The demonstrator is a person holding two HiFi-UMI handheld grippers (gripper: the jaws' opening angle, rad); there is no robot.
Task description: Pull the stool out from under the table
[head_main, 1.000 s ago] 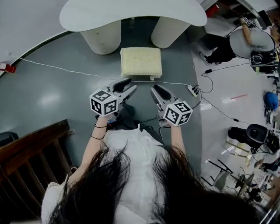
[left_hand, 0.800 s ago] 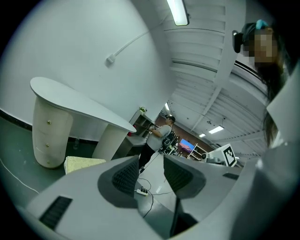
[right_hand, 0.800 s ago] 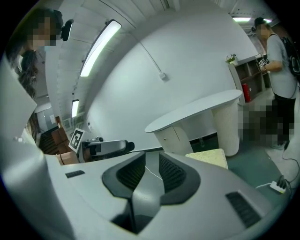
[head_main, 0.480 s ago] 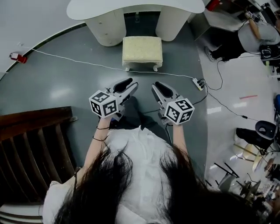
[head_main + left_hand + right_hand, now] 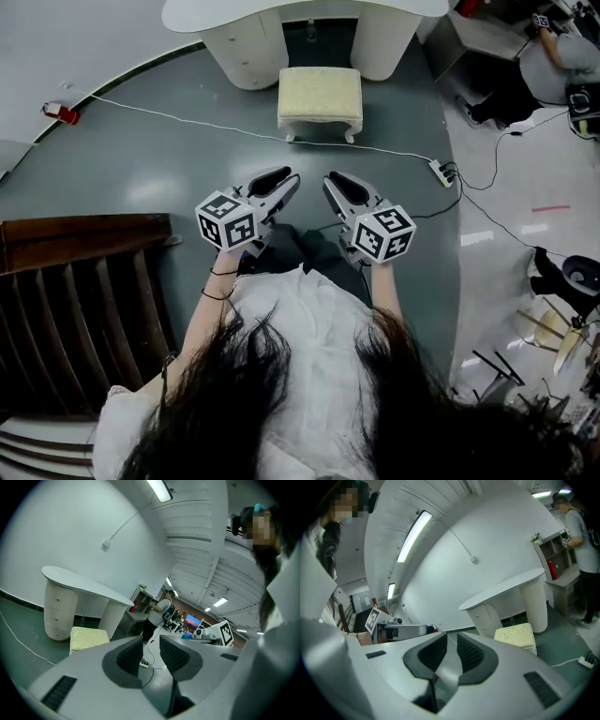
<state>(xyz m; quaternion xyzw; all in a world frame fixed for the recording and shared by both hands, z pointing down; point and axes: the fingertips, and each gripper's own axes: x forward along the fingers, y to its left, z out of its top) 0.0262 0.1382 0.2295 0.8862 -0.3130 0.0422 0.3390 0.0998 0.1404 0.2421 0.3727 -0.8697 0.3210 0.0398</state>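
Stool standing out in front of the table, both grippers hanging back empty.

Stool is sitting on the grey floor just before the gap between the table's two pedestals, its whole cushion showing; against a second ago it is showing smaller and higher in the head view, so the person is stepping back from it. Left gripper is now clenched on nothing, having been wider a moment ago; right gripper's jaws are closing, with only air between them. Both are pointing at the stool from well apart, a white cable lying across the floor between. Released and backing off like this, the pull is looking finished.
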